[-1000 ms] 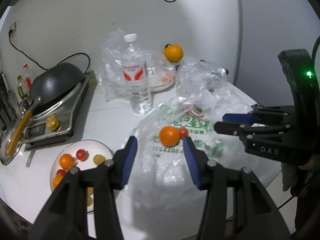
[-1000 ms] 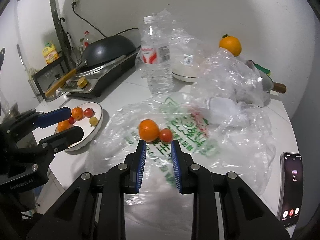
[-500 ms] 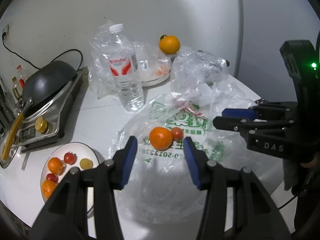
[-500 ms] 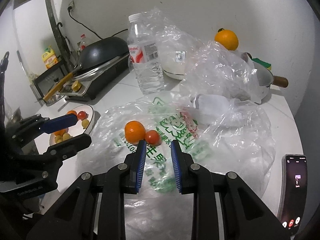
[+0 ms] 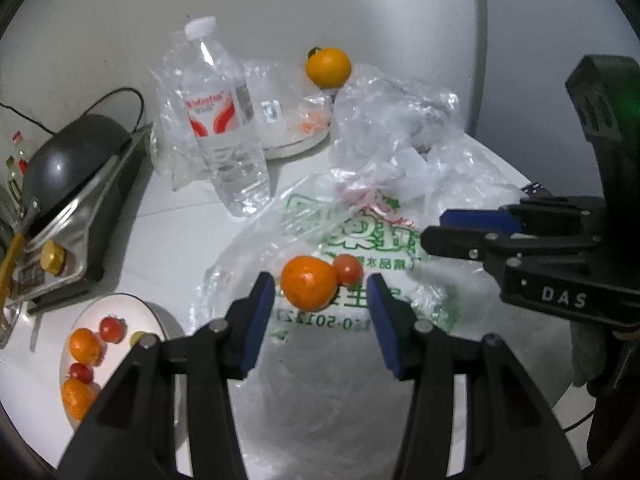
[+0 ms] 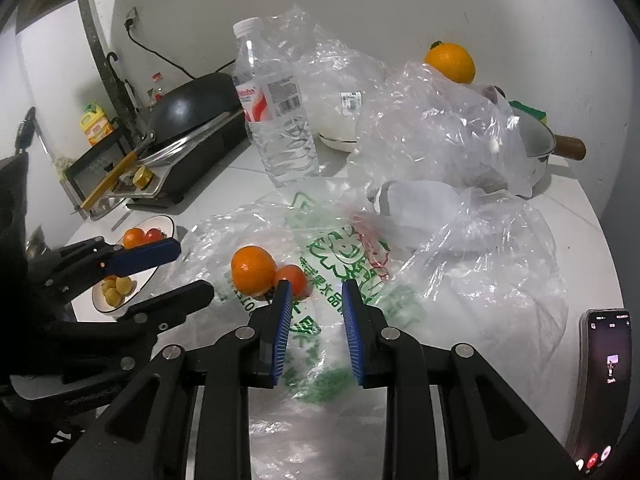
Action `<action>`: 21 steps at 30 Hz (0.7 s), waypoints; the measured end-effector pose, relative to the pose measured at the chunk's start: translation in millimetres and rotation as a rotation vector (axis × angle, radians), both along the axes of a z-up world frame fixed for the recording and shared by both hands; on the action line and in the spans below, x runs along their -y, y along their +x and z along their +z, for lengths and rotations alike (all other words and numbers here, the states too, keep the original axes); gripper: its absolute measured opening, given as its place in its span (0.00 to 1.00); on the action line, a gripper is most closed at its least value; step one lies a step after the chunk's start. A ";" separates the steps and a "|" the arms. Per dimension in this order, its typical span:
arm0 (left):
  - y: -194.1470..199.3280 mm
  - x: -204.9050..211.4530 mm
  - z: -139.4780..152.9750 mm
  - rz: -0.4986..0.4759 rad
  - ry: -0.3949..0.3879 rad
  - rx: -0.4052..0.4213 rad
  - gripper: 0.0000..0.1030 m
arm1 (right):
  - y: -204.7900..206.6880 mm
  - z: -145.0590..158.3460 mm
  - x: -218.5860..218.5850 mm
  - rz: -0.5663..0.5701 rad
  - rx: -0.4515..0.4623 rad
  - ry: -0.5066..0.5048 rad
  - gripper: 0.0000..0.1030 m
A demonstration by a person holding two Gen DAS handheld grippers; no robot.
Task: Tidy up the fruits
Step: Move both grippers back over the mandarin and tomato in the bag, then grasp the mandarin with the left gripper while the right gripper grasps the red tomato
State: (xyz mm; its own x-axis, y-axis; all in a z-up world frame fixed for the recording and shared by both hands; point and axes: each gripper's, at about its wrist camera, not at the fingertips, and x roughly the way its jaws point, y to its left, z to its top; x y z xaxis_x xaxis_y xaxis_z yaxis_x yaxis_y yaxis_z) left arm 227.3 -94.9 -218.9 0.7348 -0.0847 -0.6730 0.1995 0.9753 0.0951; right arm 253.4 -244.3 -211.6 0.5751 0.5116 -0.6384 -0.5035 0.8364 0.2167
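Orange [image 5: 308, 287] lies dead ahead between the part-open, empty jaws of left gripper [image 5: 321, 306]; right gripper [image 6: 314, 312], narrow and empty, sits beside it.

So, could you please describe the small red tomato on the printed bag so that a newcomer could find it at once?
Start at the clear water bottle and come forward onto the flat plastic bag with green print. Two fruits lie there touching: the tomato is the smaller, red one, right of the orange mandarin.

Plain white wall [image 6: 400, 8] with a socket [image 6: 132, 16], behind a white tiled counter [image 5: 168, 248].
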 end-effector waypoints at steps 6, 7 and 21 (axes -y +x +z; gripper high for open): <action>14.4 -1.6 -11.5 0.001 -0.007 -0.030 0.51 | 8.2 -6.5 -1.9 0.005 -0.015 -0.003 0.26; 17.5 -1.9 -13.8 -0.003 -0.005 -0.038 0.53 | 9.8 -8.2 -2.1 0.006 -0.018 -0.005 0.26; 52.9 -10.3 -36.9 -0.009 0.039 -0.106 0.60 | 24.2 -22.9 -11.5 0.002 -0.056 -0.020 0.26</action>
State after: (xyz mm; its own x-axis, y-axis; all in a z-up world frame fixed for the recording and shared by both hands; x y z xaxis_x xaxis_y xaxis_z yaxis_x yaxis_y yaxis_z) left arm 280.2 -84.6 -255.8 0.6586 -0.0631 -0.7499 0.2188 0.9695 0.1106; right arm 277.5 -232.8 -234.5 0.5375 0.4997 -0.6793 -0.4926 0.8398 0.2281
